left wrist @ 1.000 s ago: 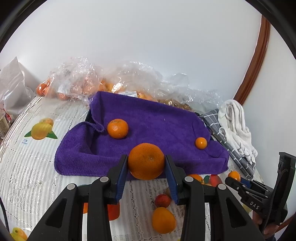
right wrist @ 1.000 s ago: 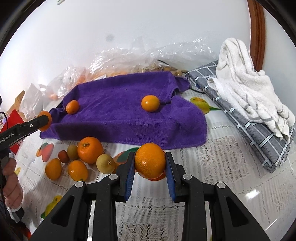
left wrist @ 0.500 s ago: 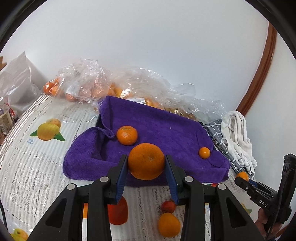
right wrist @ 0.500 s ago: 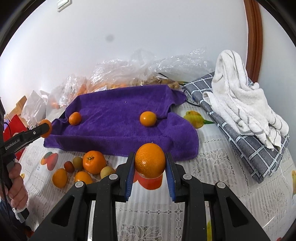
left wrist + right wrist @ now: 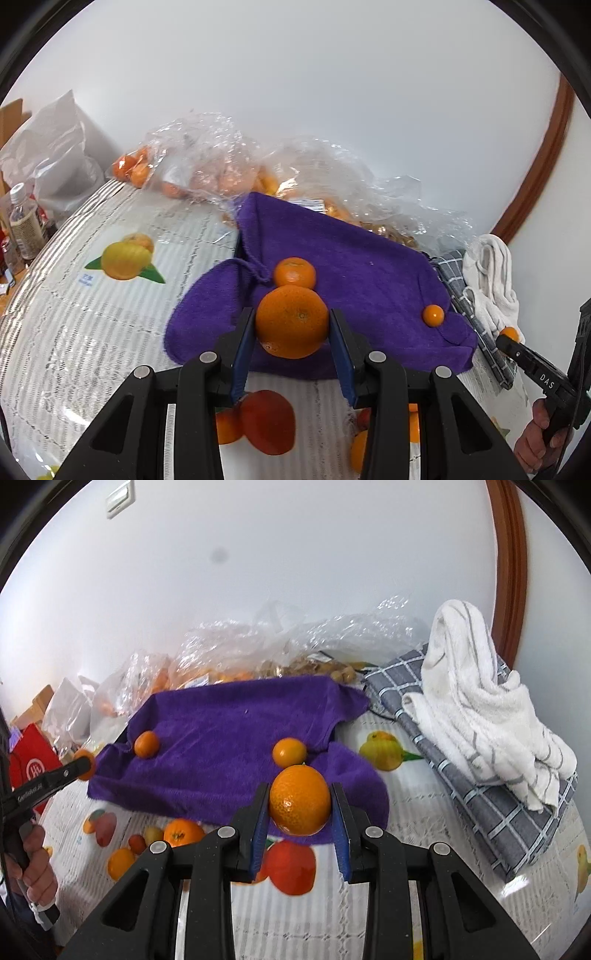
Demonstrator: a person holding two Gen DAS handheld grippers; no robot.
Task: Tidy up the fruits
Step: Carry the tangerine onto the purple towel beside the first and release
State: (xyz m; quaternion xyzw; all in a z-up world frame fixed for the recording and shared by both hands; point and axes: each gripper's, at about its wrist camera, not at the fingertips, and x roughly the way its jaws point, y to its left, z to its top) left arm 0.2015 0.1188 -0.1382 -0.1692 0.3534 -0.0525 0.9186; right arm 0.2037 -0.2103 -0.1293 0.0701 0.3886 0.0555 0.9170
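The left hand-held gripper point(image 5: 291, 328) is clamped on an orange point(image 5: 291, 320), its blue pads pressing the fruit's two sides, above the near edge of the purple towel point(image 5: 369, 280). Just beyond that orange a tangerine point(image 5: 294, 272) already sits on the towel, and a small one point(image 5: 433, 315) lies off to the right. A release here could knock the tangerine, or let the round fruit run down the towel's slope and off its near edge onto the tabletop point(image 5: 92, 314).

The right hand-held gripper point(image 5: 300, 808) is likewise clamped on its own orange point(image 5: 300, 800), held over the towel's near right corner, with another small fruit point(image 5: 289, 752) just ahead. The corner droops, so a drop there likely rolls off toward the loose fruit point(image 5: 183, 832) below and to the left. Both fruits are gripped only at their widest points; a tilt or a jolt could squeeze either out. The two grippers aim at the same towel and could collide.
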